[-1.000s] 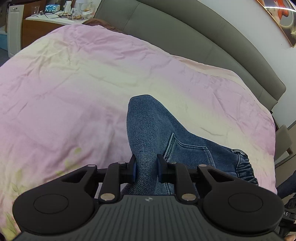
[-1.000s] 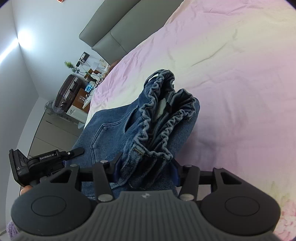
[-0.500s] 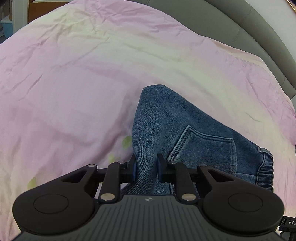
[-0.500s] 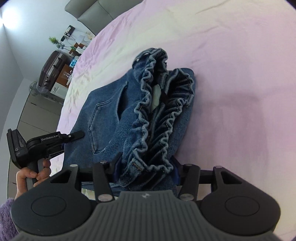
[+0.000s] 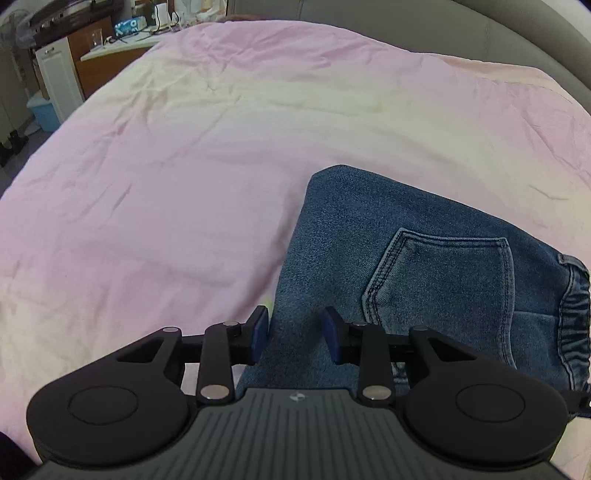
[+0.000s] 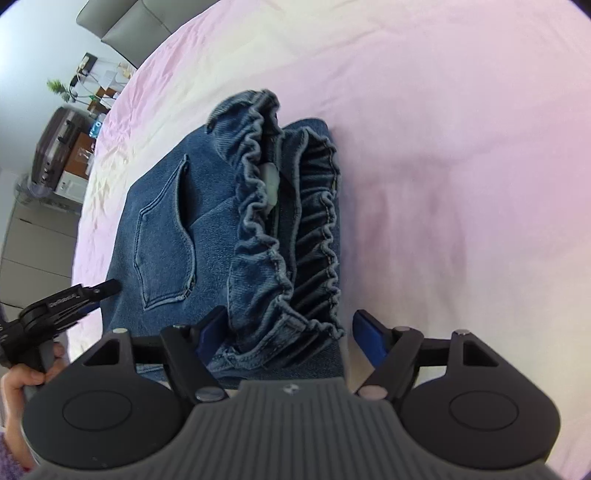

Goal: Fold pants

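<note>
Blue denim pants (image 5: 406,266) lie folded on a pink bedsheet (image 5: 184,166), back pocket up. In the left wrist view my left gripper (image 5: 295,332) has its jaws parted around the folded edge, the fabric loose between them. In the right wrist view the pants (image 6: 166,229) show their gathered elastic waistband (image 6: 280,221). My right gripper (image 6: 288,336) is open wide, its blue pads either side of the waistband end. The left gripper (image 6: 62,302) also shows at the left of that view.
A grey padded headboard (image 5: 517,33) runs along the far side of the bed. A wooden desk with clutter (image 5: 110,37), a white cabinet (image 5: 59,74) and a blue bin (image 5: 46,114) stand beyond the bed's left edge.
Both grippers have opened and let go of the pants, which now lie flat on the bed. The left view has drawn back and turned, showing more of the room.
</note>
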### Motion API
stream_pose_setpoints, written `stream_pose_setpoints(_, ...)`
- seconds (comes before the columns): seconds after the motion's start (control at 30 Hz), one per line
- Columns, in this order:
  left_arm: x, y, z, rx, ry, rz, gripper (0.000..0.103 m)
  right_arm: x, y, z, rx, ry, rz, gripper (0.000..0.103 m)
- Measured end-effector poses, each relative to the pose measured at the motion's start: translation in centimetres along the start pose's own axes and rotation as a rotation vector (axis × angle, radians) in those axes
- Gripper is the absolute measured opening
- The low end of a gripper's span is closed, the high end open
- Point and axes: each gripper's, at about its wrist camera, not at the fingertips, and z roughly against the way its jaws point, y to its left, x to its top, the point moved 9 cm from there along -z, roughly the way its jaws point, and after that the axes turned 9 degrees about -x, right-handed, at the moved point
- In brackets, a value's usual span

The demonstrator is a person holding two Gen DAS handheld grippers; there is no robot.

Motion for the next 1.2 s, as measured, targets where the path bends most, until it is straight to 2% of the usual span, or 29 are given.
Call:
stream_pose_setpoints(0.1, -0.9, -0.1, 2.8, -0.010, -0.011, -0.020, 0.038, 0.3, 0.5, 2.8, -0.064, -0.093, 0.098, 0.074)
stream_pose_setpoints(0.17, -1.6, -0.3, 4.2, -0.002, -0.010, -0.058, 0.038, 0.3, 0.9, 4.9, -0.072, -0.176, 0.177, 0.073)
stream_pose_setpoints(0.23, -2.9, -0.4, 4.9, 0.008, 0.004, -0.095, 0.038, 0.1, 1.9, 6.6, -0.086, -0.254, 0.272, 0.063)
stream_pose_setpoints(0.27, -3.5, -0.4, 4.9, 0.012, 0.015, -0.107, 0.038, -0.1, 2.3, 7.3, -0.096, -0.285, 0.323, 0.053)
stream_pose_setpoints(0.3, -4.2, -0.3, 4.8, 0.020, 0.032, -0.114, 0.036, -0.3, 2.9, 7.5, -0.107, -0.303, 0.374, 0.047)
stream_pose_setpoints(0.4, -6.4, 0.7, 3.4, 0.072, 0.092, -0.107, 0.032, -1.2, 3.7, 6.4, -0.105, -0.271, 0.439, 0.036)
stream_pose_setpoints(0.47, -7.2, 1.3, 2.6, 0.119, 0.120, -0.097, 0.033, -1.5, 3.4, 5.1, -0.085, -0.208, 0.409, 0.034)
stream_pose_setpoints(0.63, -6.9, 0.7, 4.2, 0.168, 0.123, -0.095, 0.032, -2.1, 3.2, 4.9, -0.105, -0.174, 0.406, 0.034)
stream_pose_setpoints(0.77, -5.8, -1.0, 8.6, 0.162, 0.030, -0.145, 0.032, -2.3, 4.2, 8.8, -0.082, -0.234, 0.440, 0.039)
stream_pose_setpoints(0.93, -3.8, -4.2, 16.3, 0.163, -0.159, -0.210, 0.034, -3.0, 6.8, 16.0, -0.051, -0.378, 0.551, 0.056)
stream_pose_setpoints(1.03, -3.3, -6.9, 21.1, 0.159, -0.277, -0.259, 0.046, -4.1, 8.2, 20.6, -0.020, -0.475, 0.606, 0.064)
stream_pose_setpoints(1.1, -3.5, -8.8, 23.8, 0.160, -0.346, -0.289, 0.057, -5.1, 8.6, 23.6, -0.009, -0.542, 0.632, 0.072)
stream_pose_setpoints(1.2, -4.4, -11.6, 26.9, 0.150, -0.433, -0.324, 0.071, -7.0, 8.4, 27.2, -0.004, -0.627, 0.660, 0.078)
